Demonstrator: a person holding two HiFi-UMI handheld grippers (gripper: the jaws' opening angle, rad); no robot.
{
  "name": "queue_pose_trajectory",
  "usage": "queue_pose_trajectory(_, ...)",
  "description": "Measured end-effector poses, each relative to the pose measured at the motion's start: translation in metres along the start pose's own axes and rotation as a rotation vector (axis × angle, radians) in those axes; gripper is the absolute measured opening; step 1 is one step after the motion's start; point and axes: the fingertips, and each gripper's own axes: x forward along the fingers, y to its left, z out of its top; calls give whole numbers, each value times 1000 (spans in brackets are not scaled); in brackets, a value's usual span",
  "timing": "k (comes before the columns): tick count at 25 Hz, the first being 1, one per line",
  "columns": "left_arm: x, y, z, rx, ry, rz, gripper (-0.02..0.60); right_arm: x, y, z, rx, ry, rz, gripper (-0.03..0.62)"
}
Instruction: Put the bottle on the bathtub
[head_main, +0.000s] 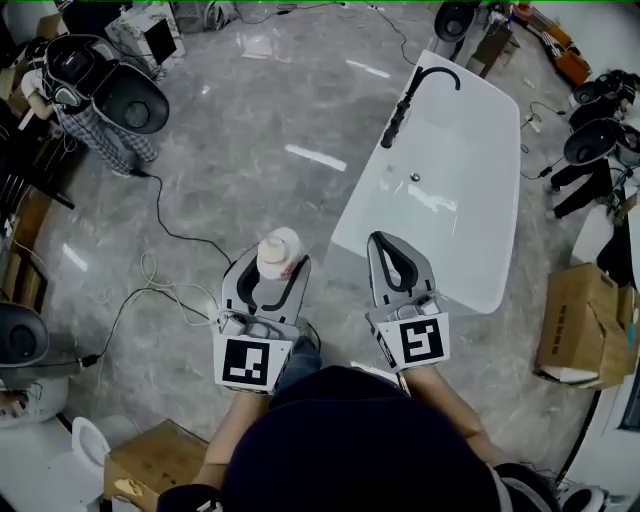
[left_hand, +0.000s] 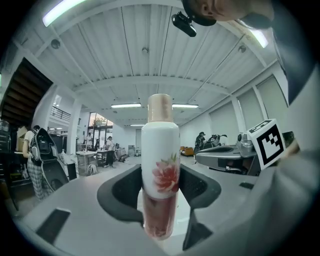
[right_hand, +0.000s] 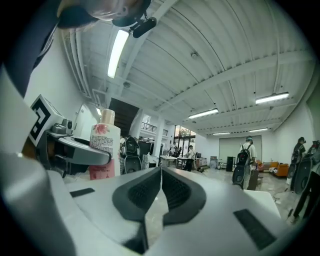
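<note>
The left gripper (head_main: 270, 268) pinches the upright bottle (head_main: 278, 250), the right gripper (head_main: 381, 240) is pressed together, with the bathtub (head_main: 470, 150) at one o'clock.

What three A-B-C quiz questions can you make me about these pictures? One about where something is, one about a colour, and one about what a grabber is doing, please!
1. Where is the bottle?
A. Upright between the jaws of the left gripper
B. Lying on the floor
C. On top of a cardboard box

2. What colour is the flower on the bottle?
A. Blue
B. Pinkish red
C. Yellow

3. How do the jaws of the right gripper stand?
A. Wide apart
B. Together, with nothing between them
C. Closed on a second bottle

Answers:
1 A: the left gripper view shows the bottle standing right between that gripper's jaws.
2 B: the bloom on the white body is pinkish red.
3 B: the right gripper view shows the two dark pads meeting, with nothing between them.
</note>
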Motion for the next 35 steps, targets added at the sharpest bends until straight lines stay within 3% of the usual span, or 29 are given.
queue_pose_trajectory(11, 28, 65, -33, -5, 49, -80, 236, 52, 16, -21, 9, 42, -79, 28)
queue_pose_trajectory(22, 64, 112, -43, -37, 78, -56, 236, 122, 3, -27, 22, 36, -62, 28)
queue_pose_trajectory(28, 127, 156, -39, -7, 32, -89, 236, 210, -13, -33, 30, 14, -49, 28)
queue_pose_trajectory(35, 242, 188, -27, 8, 13, -210, 236, 304, -74, -43, 47, 22, -93, 28)
